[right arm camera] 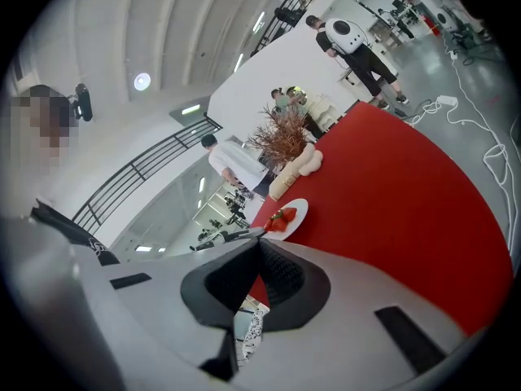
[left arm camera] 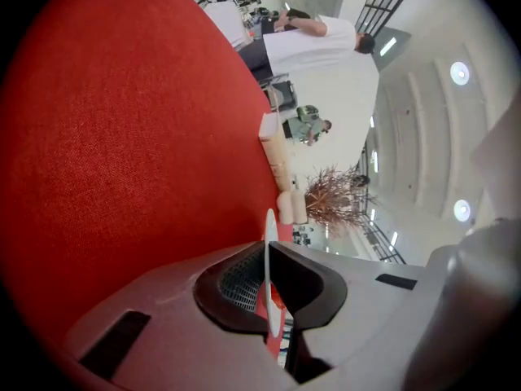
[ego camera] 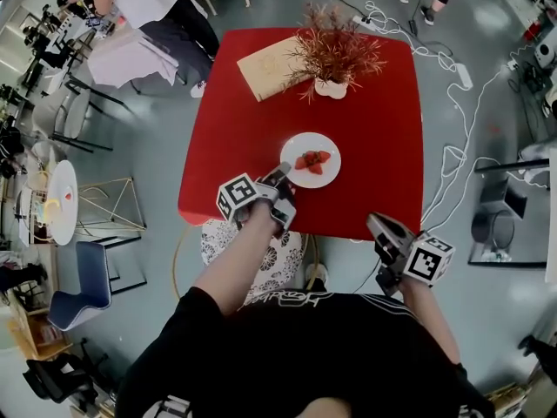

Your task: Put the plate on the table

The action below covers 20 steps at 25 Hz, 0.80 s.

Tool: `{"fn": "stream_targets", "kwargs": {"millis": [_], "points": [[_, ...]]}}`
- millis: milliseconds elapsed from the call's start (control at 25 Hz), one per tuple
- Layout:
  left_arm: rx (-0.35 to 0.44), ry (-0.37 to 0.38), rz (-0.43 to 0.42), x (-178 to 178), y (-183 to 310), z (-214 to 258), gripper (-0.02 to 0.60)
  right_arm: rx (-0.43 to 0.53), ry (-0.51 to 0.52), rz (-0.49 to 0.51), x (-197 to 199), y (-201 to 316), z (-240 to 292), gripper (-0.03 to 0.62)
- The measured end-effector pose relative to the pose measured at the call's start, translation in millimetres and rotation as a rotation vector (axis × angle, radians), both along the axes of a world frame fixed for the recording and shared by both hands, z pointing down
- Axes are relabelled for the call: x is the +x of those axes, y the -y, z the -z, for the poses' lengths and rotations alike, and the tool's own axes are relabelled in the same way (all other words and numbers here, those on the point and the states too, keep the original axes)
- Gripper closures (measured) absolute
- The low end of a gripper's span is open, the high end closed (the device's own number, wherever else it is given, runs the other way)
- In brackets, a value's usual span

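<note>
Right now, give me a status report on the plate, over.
Left gripper shut on plate rim. Right gripper shut, empty, off the table edge. Plate with strawberries at the red table, contact unclear. Potted plant beyond, not in the way.

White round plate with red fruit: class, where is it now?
In the head view, the white round plate is over the square red table's near half, before the dried plant in a white pot, its rim pinched by the left tool.

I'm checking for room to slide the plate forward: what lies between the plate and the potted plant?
Nothing but a bare stretch of the red table lies between the plate and the potted plant; the head view shows it.
</note>
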<state>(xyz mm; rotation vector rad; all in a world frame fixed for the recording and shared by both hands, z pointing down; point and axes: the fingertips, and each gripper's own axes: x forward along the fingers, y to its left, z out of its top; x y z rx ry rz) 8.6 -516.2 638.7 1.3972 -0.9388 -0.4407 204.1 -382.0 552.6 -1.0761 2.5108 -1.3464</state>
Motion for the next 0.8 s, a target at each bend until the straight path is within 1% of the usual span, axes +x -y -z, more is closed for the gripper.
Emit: {"fn": "stream_targets", "kwargs": {"millis": [160, 320, 480, 760, 800], "points": [[-0.034, 0.029, 0.007, -1.1, 0.8, -9.4, 0.563, -0.012, 0.001, -0.003, 3.2, -0.2, -3.3, 0.586], [-0.084, -0.002, 0.037, -0.1, -1.2, -14.3, 0.563, -0.028, -0.004, -0.013, 9.3, 0.8, -7.2, 0.586], [-0.103, 0.011, 0.039, 0.2, -2.8, -16.8, 0.563, -0.067, 0.016, -0.044, 15.2, -0.8, -12.6, 0.586], [-0.128, 0.065, 0.016, 2.3, -2.9, -18.6, 0.561, -0.065, 0.002, -0.042, 16.7, -1.1, -15.9, 0.586], [-0.125, 0.061, 0.017, 2.9, -2.2, -16.9, 0.547, -0.069, 0.002, -0.045, 17.3, -2.4, -16.7, 0.586]]}}
